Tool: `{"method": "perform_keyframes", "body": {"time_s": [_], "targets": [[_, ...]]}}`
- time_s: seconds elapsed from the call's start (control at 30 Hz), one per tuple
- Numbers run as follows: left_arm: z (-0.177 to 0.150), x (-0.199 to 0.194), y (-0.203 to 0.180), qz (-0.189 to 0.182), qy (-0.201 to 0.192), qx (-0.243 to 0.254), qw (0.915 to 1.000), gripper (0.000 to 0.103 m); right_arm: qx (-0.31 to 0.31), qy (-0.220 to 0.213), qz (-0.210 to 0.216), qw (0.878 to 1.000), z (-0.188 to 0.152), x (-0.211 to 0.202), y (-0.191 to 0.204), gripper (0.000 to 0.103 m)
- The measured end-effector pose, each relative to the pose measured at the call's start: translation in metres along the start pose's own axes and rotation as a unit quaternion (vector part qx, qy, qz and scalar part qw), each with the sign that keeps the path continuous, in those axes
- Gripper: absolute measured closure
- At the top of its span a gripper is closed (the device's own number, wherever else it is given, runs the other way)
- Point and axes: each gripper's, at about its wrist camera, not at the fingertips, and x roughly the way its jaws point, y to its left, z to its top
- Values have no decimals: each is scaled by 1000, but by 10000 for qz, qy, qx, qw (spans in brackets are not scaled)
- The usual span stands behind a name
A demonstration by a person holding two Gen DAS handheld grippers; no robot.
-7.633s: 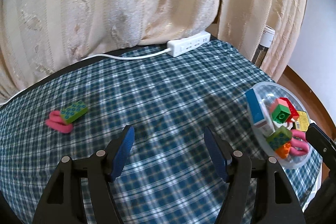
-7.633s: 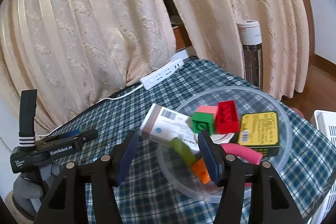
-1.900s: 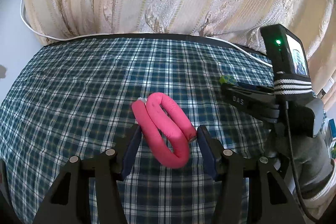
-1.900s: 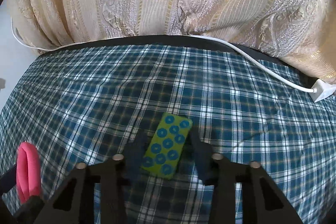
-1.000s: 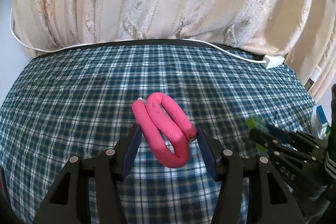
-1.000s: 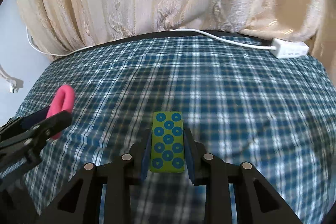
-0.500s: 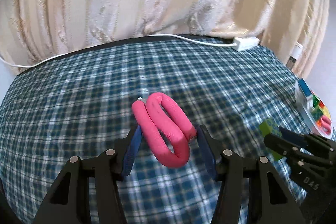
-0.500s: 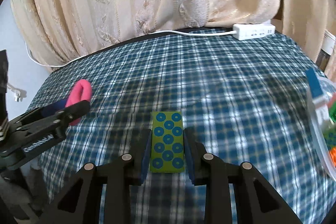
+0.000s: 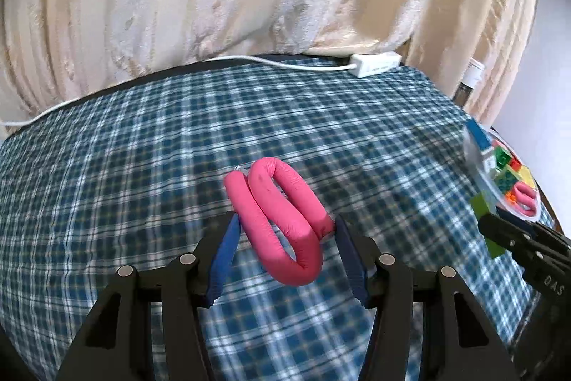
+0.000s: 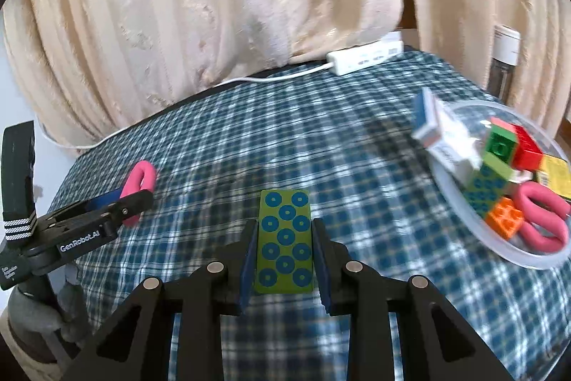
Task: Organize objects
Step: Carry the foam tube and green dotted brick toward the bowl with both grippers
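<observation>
Delivery to the clear bowl (image 10: pixel 474 240) looks like the step in hand, and both loads are already gripped. The left hand-held gripper (image 9: pixel 283 231) is clamped on a folded pink foam tube (image 9: pixel 282 220), its blue pads pressing the two outer sides while the bend hangs below them, above the checked tabletop (image 9: pixel 142 166). The right hand-held gripper (image 10: pixel 284 245) is closed on a green block with blue rings (image 10: pixel 284 241), pinched flat along its long edges.

The bowl sits at the right end of the tabletop, near its edge, and already holds bricks, a small box, a yellow tin and another pink tube, so free room is limited. I would bring the right hand-held gripper over first, since it is nearer in its own view, and lower the block onto the open near side rather than drop it on the pile. The left one should wait beside it, apart, so the two do not knock. The foam tube is springy: it may unfold or bounce on release, so I would open only once it rests well inside the rim.
</observation>
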Motion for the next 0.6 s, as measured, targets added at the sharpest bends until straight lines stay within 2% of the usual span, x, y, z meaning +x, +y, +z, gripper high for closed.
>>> {"method": "perform_keyframes", "body": {"time_s": [0.23,0.6], "targets": [[4,-7,-39,-269,-68,290,9992,47,361,-289,-170,9988,1,-25,-35,72],[16,-6,-87,-456,-79,554,9974,47,908,-710,-493,9921,6,-55,-101,72]]}}
